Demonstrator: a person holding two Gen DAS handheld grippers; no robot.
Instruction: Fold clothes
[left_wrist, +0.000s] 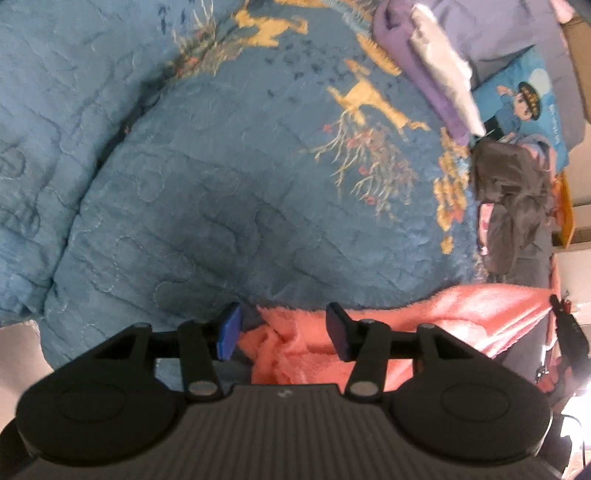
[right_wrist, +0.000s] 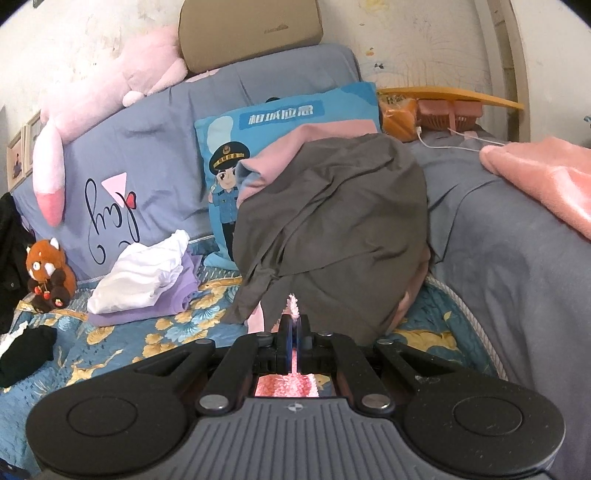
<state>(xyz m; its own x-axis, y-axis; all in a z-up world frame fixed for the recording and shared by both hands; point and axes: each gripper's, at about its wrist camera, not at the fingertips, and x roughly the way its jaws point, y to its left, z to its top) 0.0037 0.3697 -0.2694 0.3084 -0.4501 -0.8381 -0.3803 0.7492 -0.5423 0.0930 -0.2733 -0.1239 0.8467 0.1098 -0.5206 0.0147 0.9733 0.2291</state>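
Note:
A fluffy pink garment lies bunched on the blue quilted bedspread at the near edge. My left gripper hangs just over its crumpled part, jaws open, with pink cloth lying between the blue pads but not pressed by them. In the right wrist view my right gripper is shut on a thin fold of the same pink fabric, which pokes up past the fingertips. More pink fleece drapes over the grey bedding at right.
A grey garment lies heaped over a pink one against a cartoon pillow. White and purple clothes are stacked on the bed. Black clothing, a small plush toy and a pink plush sit at left.

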